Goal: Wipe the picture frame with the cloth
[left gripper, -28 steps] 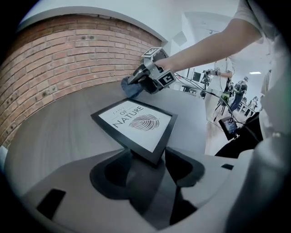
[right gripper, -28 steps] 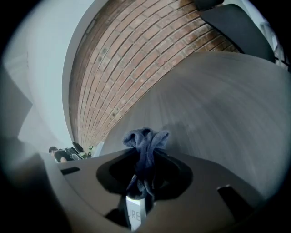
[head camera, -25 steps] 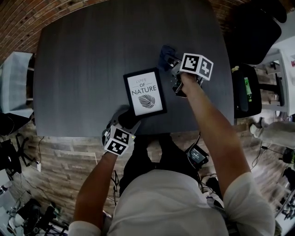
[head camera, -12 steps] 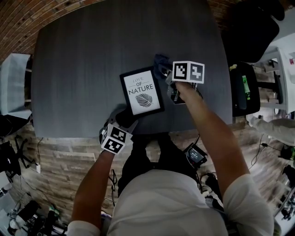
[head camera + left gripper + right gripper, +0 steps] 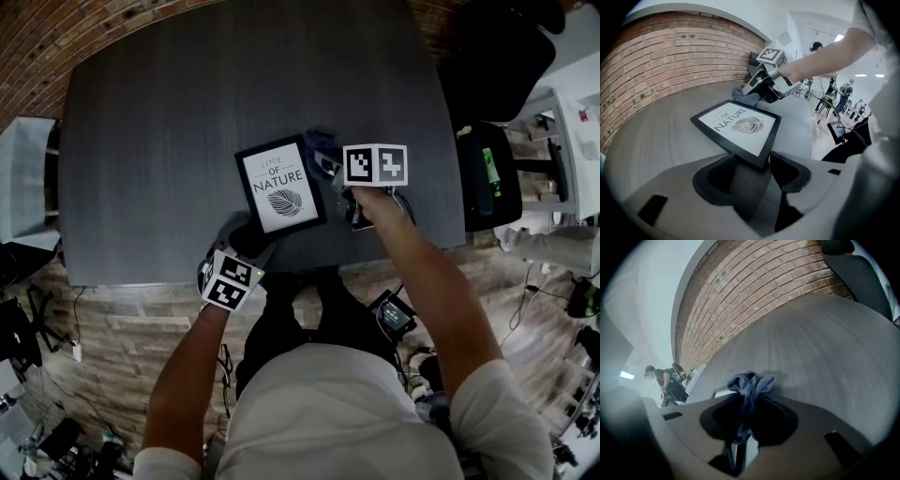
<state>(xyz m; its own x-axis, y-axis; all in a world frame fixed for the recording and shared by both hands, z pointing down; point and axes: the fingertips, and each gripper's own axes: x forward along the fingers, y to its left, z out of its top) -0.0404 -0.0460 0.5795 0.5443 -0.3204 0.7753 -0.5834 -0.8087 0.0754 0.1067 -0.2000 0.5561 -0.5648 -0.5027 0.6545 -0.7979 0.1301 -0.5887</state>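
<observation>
Since a second ago, the blue cloth (image 5: 317, 144), pinched in the right gripper (image 5: 328, 159), has been brought against the far right corner of the picture frame (image 5: 279, 184), near the table's (image 5: 159, 112) near edge. The frame is black-rimmed and white-faced, with a leaf print. Only in the left gripper view is its near corner seen clamped, raised, by the left gripper (image 5: 751, 165).

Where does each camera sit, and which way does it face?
Head view: on the head, steeply down onto the table; both arms, left gripper, right gripper show.
Left gripper view: along its jaws, at the clamped picture frame; right arm shows.
Right gripper view: along its jaws, at the gripped cloth.
Head and left views share picture frame, cloth.
</observation>
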